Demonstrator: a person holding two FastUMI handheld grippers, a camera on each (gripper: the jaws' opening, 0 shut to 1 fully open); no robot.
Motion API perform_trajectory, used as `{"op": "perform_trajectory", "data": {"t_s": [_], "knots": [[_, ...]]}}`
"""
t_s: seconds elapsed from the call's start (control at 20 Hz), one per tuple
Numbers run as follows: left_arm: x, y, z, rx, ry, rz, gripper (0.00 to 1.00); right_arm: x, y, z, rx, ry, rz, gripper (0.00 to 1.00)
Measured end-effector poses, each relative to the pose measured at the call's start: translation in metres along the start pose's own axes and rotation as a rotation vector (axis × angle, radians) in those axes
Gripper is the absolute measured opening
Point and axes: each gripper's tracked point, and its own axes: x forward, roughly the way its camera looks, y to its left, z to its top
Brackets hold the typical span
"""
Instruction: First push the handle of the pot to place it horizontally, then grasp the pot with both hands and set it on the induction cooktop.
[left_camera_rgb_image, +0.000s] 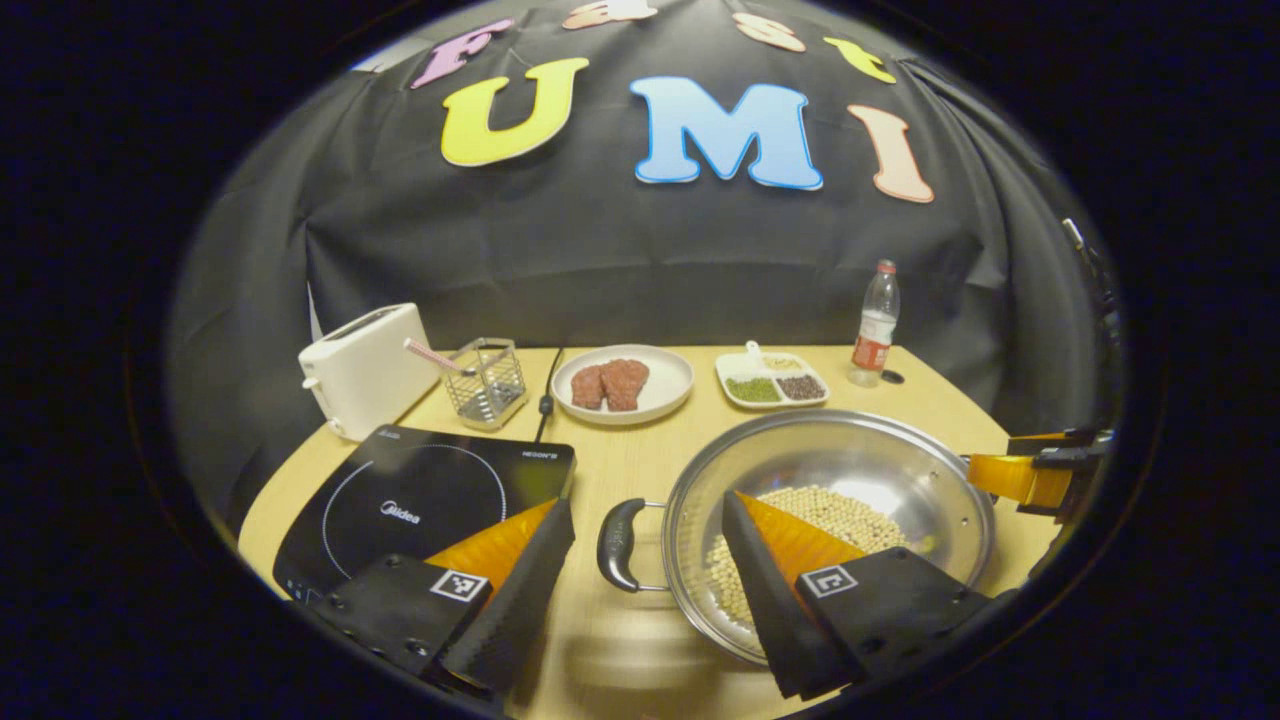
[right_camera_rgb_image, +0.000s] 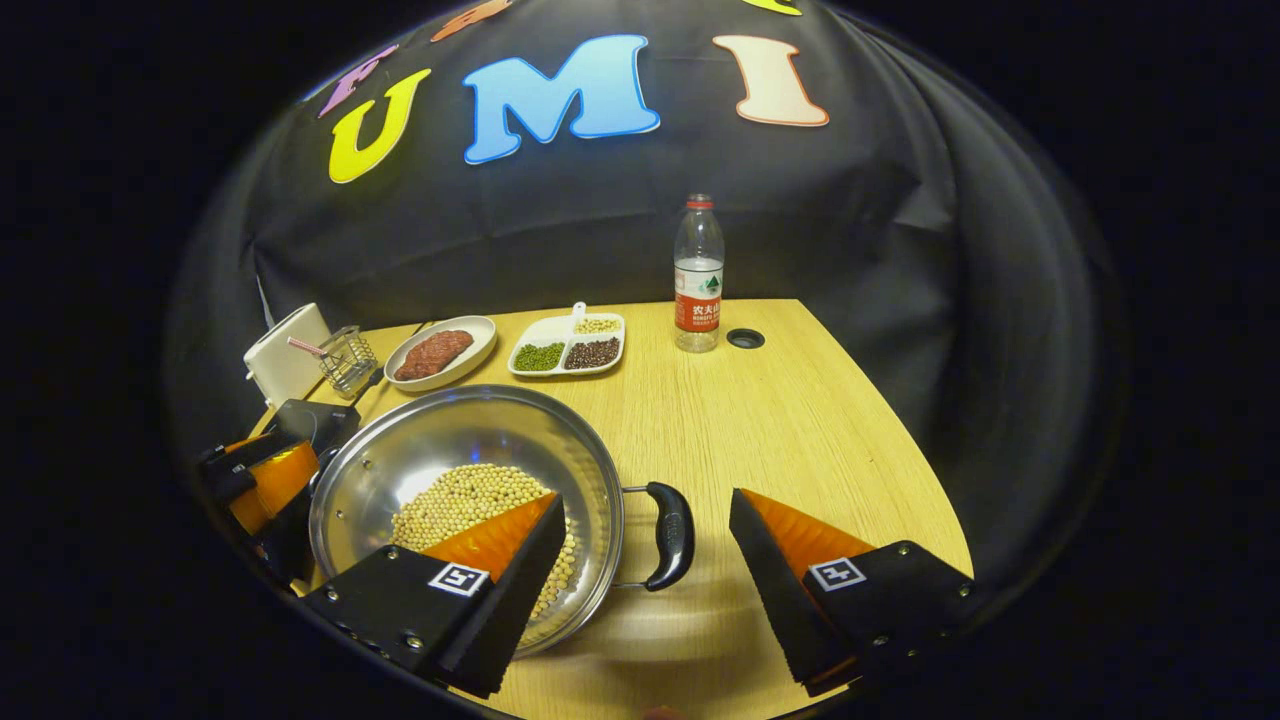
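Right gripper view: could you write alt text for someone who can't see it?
A steel pot of pale beans sits on a wooden table, its black handle between the open fingers of the right tool. Behind stand a water bottle, a plate of meat and a divided dish.

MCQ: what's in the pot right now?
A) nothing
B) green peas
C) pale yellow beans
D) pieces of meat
C: pale yellow beans cover the bottom of the steel pot; the meat lies on a white plate and the green peas sit in a divided dish behind.
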Motion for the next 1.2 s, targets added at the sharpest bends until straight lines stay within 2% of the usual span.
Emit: {"op": "perform_trajectory", "data": {"t_s": [0.3, 0.45, 0.5, 0.55, 0.6, 0.65, 0.7, 0.75, 0.8, 0.9, 1.0, 1.2], "knots": [[0.034, 0.003, -0.029, -0.016, 0.098, -0.04, 0.98, 0.02, 0.0, -0.016, 0.017, 0.075, -0.03, 1.0], [0.04, 0.003, -0.032, -0.01, 0.11, -0.059, 0.98, 0.027, 0.002, -0.026, 0.009, 0.106, -0.036, 1.0], [0.042, 0.004, -0.031, -0.01, 0.11, -0.06, 0.95, 0.028, 0.0, -0.028, 0.007, 0.11, -0.043, 0.99], [0.043, 0.006, -0.033, -0.009, 0.114, -0.062, 0.98, 0.03, 0.001, -0.03, 0.01, 0.118, -0.044, 0.9], [0.045, 0.008, -0.034, -0.01, 0.122, -0.058, 1.0, 0.029, 0.001, -0.03, 0.013, 0.123, -0.047, 0.88], [0.046, 0.011, -0.037, -0.011, 0.131, -0.054, 0.92, 0.031, 0.001, -0.032, 0.016, 0.13, -0.045, 0.87], [0.047, 0.01, -0.038, -0.022, 0.135, -0.063, 0.89, 0.033, 0.0, -0.034, 0.011, 0.133, -0.054, 0.86], [0.046, 0.009, -0.038, -0.03, 0.138, -0.066, 0.8, 0.029, 0.0, -0.033, 0.012, 0.126, -0.058, 0.76], [0.049, 0.007, -0.039, -0.039, 0.139, -0.079, 0.8, 0.034, -0.001, -0.033, 0.015, 0.128, -0.052, 0.65], [0.048, 0.004, -0.037, -0.044, 0.141, -0.088, 0.79, 0.034, -0.002, -0.033, 0.021, 0.13, -0.046, 0.67], [0.047, 0.004, -0.038, -0.039, 0.15, -0.089, 0.73, 0.036, -0.001, -0.034, 0.023, 0.136, -0.037, 0.64], [0.048, 0.003, -0.037, -0.037, 0.172, -0.09, 0.69, 0.033, 0.0, -0.034, 0.01, 0.138, -0.021, 0.56]]}}
